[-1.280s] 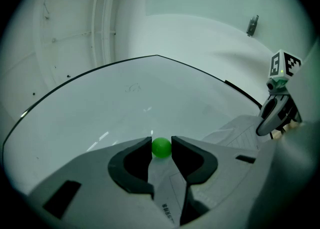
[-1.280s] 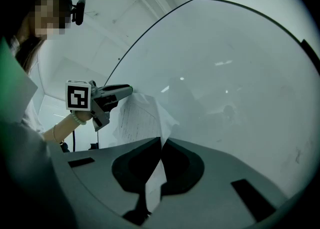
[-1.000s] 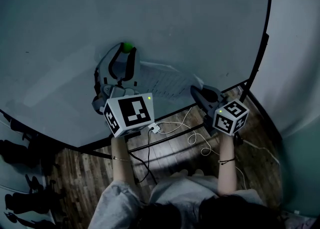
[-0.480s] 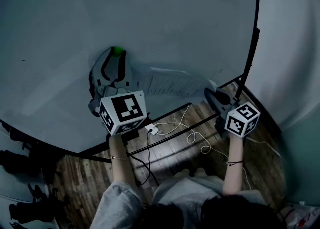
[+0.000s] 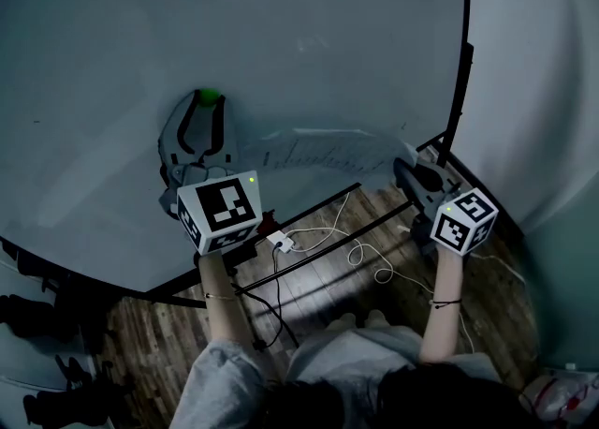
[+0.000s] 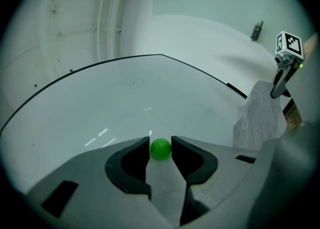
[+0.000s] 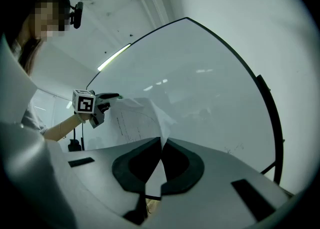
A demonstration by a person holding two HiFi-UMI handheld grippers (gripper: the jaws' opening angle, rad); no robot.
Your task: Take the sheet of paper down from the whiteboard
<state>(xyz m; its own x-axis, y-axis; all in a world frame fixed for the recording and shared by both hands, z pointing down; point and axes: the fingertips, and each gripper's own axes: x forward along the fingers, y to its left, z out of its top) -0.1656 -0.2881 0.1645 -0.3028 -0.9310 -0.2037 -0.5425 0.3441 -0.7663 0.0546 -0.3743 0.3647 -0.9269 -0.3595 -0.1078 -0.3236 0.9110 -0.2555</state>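
Sheet of paper: printed, hanging on the whiteboard and spanning the gap between the two grippers. Its long axis is running from one gripper to the other.

Right gripper: clenching the sheet's near edge and lifting it off the board.

Left gripper: pinching the green magnet, which appears to be pinning the far corner.

Risks:
- Tearing at the pinned corner, if the right gripper is pulling while the magnet is holding.
- The round magnet slipping from the tips and dropping.
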